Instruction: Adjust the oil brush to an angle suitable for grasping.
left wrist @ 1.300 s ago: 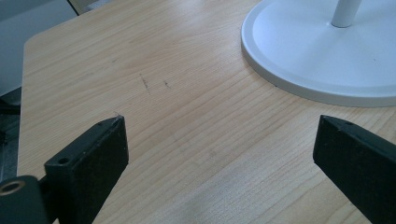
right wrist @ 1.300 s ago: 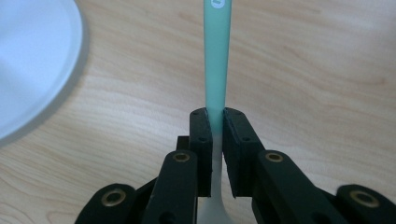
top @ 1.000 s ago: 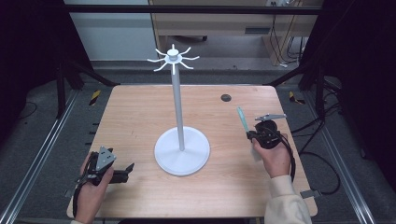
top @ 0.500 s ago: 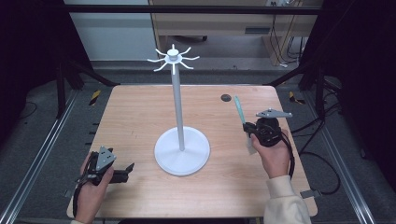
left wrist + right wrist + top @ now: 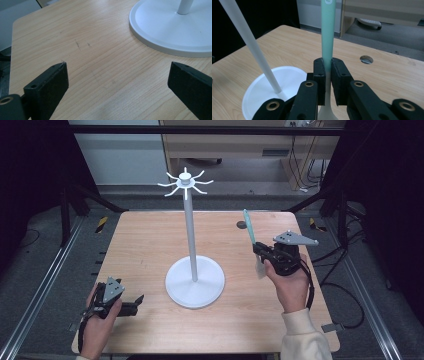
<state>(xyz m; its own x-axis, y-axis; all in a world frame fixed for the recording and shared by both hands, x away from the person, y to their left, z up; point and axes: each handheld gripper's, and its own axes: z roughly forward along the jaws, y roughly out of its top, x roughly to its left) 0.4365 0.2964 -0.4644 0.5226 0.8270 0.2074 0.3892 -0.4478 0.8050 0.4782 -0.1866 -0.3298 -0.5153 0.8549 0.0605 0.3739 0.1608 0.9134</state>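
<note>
A white stand (image 5: 190, 235) with a round base (image 5: 196, 284) and a ring of hooks (image 5: 185, 182) on top rises from the middle of the wooden table. My right gripper (image 5: 259, 252) is lifted off the table to the right of the stand. It is shut on a slim utensil (image 5: 248, 227) with a pale green handle, which points up and away. The right gripper view has the jaws (image 5: 327, 63) clamped on the handle (image 5: 328, 32), its white wider end below them. My left gripper (image 5: 136, 303) rests on the table at the near left, open and holding nothing (image 5: 117, 82).
A small round hole (image 5: 242, 225) lies in the tabletop (image 5: 150, 245) behind the right gripper. The stand's base (image 5: 172, 30) is just ahead of the left jaws. Dark frame rails run along both sides of the table.
The right hand has risen with the utensil, whose green handle now reaches higher. The left hand and gripper have kept still.
</note>
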